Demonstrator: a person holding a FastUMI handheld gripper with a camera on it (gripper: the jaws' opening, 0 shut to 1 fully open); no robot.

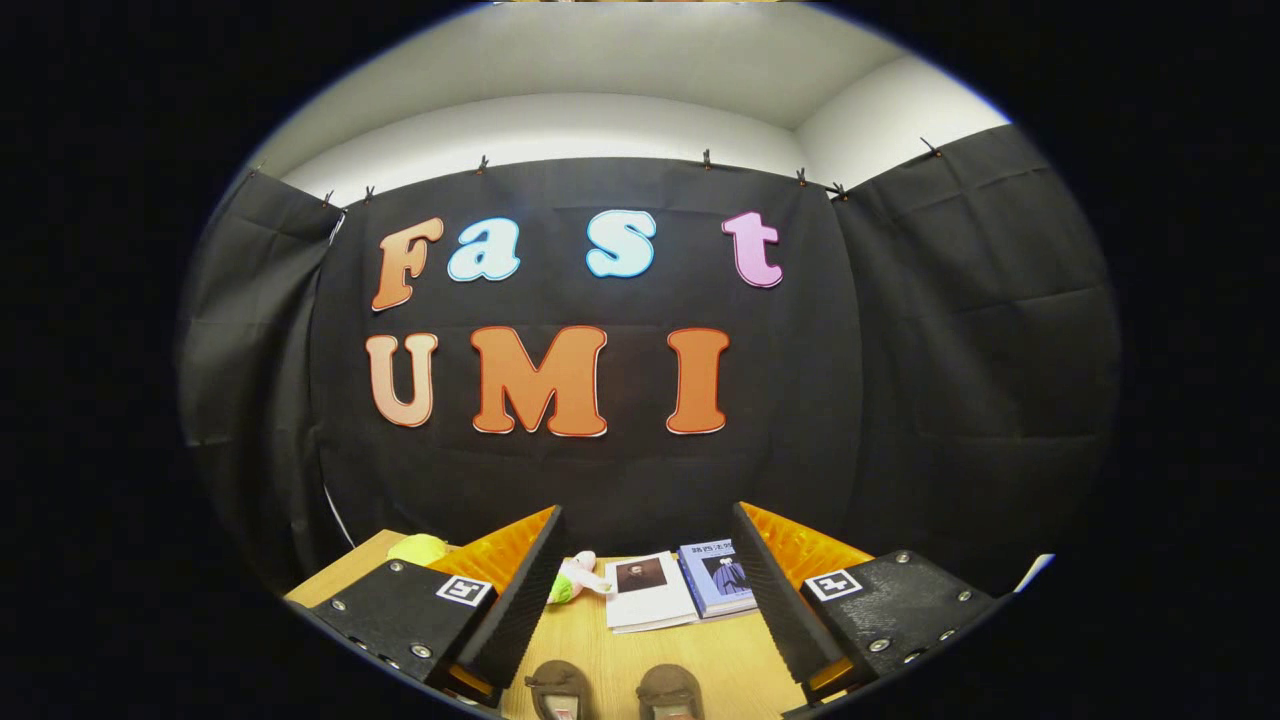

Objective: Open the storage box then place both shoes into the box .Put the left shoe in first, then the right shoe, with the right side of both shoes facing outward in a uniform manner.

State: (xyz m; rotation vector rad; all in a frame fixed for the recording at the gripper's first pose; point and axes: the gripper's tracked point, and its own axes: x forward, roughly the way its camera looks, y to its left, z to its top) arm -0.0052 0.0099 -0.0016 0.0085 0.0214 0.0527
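Shoes, two of them and both brown, sit side by side on the light wooden table (pixel 600 640) at the nearest point, in the gap between the two fingers of the claw (pixel 640 590). The left shoe (pixel 560 690) and the right shoe (pixel 670 692) lie close together but apart, each cut off so that just one rounded end shows. Their long axes appear to run near to far, roughly parallel to the fingers, though which end is toe and which heel cannot be told.

The claw is spread wide and holds nothing. Its left finger (pixel 520 590) and right finger (pixel 775 595) have black ribbed inner pads and orange backs, with the table showing bare between them.

Beyond the shoes, further along the table, a white book (pixel 648 592) lies flat. A blue book (pixel 716 578) lies just beside it on the right, their edges touching or nearly so. To the left of the white book, near the left finger's tip, rests a small soft toy (pixel 575 578) in pink, white and green. Further left, past that finger, a yellow-green soft thing (pixel 418 548) lies near the table's far left corner.
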